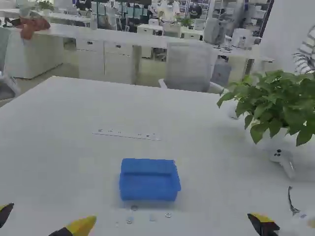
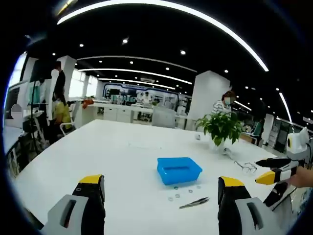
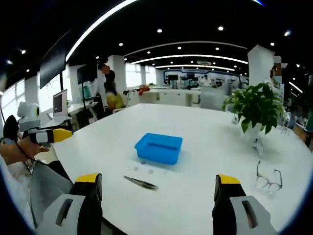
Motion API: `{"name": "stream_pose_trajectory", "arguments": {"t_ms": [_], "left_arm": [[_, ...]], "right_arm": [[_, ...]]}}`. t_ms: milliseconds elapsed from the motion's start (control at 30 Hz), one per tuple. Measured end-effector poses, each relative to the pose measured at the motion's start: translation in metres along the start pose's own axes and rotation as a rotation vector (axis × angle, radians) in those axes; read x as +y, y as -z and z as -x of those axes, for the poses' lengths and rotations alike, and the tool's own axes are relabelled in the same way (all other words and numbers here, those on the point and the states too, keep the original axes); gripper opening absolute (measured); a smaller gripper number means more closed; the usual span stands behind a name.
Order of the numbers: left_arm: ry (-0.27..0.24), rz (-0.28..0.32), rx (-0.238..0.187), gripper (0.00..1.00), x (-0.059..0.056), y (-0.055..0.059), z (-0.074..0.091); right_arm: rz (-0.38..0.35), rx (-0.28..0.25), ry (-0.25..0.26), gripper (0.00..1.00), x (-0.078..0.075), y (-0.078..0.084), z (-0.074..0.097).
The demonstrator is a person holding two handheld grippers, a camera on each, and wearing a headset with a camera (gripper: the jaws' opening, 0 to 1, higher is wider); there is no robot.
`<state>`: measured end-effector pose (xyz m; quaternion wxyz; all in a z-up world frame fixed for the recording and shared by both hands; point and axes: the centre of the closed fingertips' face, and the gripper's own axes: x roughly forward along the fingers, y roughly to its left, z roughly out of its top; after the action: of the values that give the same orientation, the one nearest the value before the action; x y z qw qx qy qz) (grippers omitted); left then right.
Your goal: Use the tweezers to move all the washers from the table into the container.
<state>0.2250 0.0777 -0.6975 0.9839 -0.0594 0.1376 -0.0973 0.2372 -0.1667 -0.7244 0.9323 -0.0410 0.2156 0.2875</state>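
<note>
Jaws apart, tweezers ahead between them

The blue rectangular container sits upright with its top open. Several small silvery washers lie scattered just beside its near wall. Slim metal tweezers lie flat just past them.

This is an open-plan office. Ahead of the right hand-held gripper stretches a long white table with a potted plant. Beyond it are a grey office chair and rows of white desks. To its left stands a monitor, and above run recessed ceiling lights.
</note>
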Motion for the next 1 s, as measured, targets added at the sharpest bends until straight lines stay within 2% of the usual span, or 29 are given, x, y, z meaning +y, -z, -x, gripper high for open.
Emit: {"name": "stream_pose_trajectory", "arguments": {"t_ms": [100, 500, 633, 833, 1000], "left_arm": [[0.0, 0.01, -0.015, 0.99, 0.001, -0.002, 0.001], [0.009, 0.018, 0.001, 0.99, -0.001, 0.004, -0.002], [0.011, 0.024, -0.007, 0.99, -0.001, 0.002, -0.001], [0.02, 0.013, 0.018, 0.99, -0.002, 0.007, -0.002], [0.034, -0.005, 0.044, 0.94, -0.005, 0.011, -0.002]], "right_arm": [[-0.016, -0.004, 0.001, 0.96, -0.001, 0.0, 0.002], [0.005, 0.003, 0.002, 0.94, 0.0, -0.002, 0.002], [0.005, 0.006, -0.005, 0.94, 0.002, -0.003, 0.001], [0.0, 0.0, -0.005, 0.94, 0.002, -0.004, 0.001], [-0.01, 0.003, 0.003, 0.94, 0.001, -0.004, 0.0]]}}
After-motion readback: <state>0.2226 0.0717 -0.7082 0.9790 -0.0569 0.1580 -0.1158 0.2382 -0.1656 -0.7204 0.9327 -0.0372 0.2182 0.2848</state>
